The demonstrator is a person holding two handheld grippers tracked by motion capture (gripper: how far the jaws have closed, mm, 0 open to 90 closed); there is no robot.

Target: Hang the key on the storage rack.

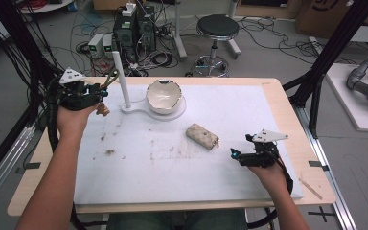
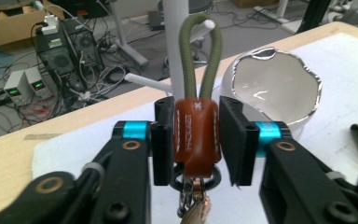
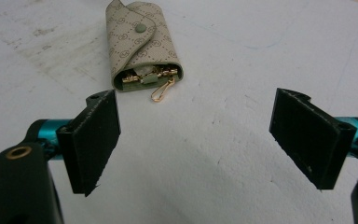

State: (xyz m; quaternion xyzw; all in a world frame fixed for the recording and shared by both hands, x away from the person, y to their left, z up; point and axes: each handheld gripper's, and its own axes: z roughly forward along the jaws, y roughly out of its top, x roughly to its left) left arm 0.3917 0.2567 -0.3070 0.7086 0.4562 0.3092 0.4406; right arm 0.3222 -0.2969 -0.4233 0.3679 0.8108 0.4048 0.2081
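Observation:
My left gripper [image 1: 100,94] is at the far left of the white mat, shut on a keychain [image 2: 196,135] by its brown leather tab, from which an olive cord loop [image 2: 200,56] rises. Keys dangle below the keychain [image 1: 102,109]. The loop sits close in front of the white upright post [image 1: 122,79] of a stand. A cracked white bowl [image 1: 164,96] rests on the stand's base. A beige patterned key pouch [image 1: 202,135] lies mid-mat, its gold clasp [image 3: 161,93] sticking out. My right gripper [image 3: 209,144] is open, low over the mat, a short way from the pouch [image 3: 142,44].
The white mat [image 1: 172,167] covers most of a wooden table [image 1: 287,110] and carries brown stains [image 1: 109,152] at its left. Beyond the far edge are a black stool [image 1: 217,28], computer boxes [image 1: 134,28] and tangled cables on the floor.

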